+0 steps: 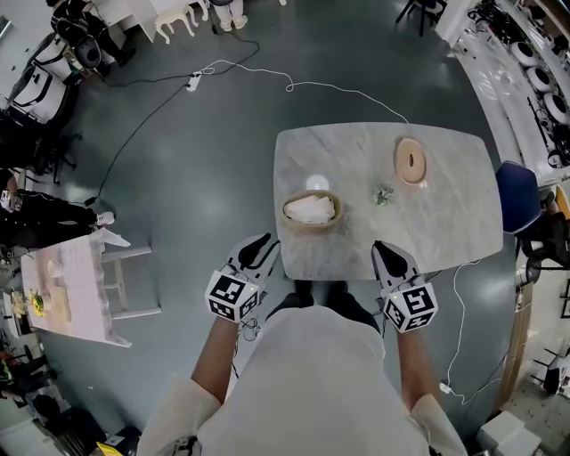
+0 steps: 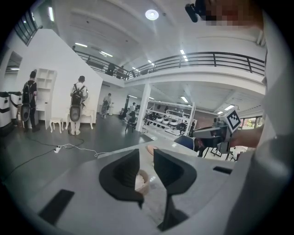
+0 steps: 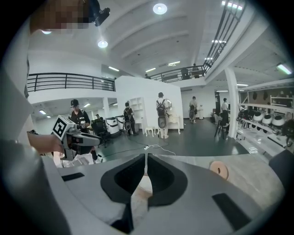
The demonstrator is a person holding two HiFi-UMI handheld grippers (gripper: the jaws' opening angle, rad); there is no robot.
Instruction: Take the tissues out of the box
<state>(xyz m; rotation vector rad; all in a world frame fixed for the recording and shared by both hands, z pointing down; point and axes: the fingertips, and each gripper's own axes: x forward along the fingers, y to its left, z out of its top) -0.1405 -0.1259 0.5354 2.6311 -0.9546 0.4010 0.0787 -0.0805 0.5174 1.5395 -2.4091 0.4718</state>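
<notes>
The only print to read is the black-and-white square markers on the cubes point(image 1: 233, 295) of both grippers. On the marble table point(image 1: 445, 218) stands a round box point(image 1: 312, 211), uncovered and holding white tissues point(image 1: 311, 207), near the front edge. A round lid point(image 1: 411, 161) lies well apart, toward the far right. A small green thing point(image 1: 383, 195) lies between box and lid.

The left gripper point(image 1: 264, 243) is at the table's front edge, its jaws apart and nothing between them. Its own view shows the box point(image 2: 141, 181) beyond the gap. The right gripper point(image 1: 381, 247) has its jaws together and holds nothing. Only the gripper views show the balcony railing point(image 2: 206, 57) and ceiling lights point(image 3: 160, 8).
</notes>
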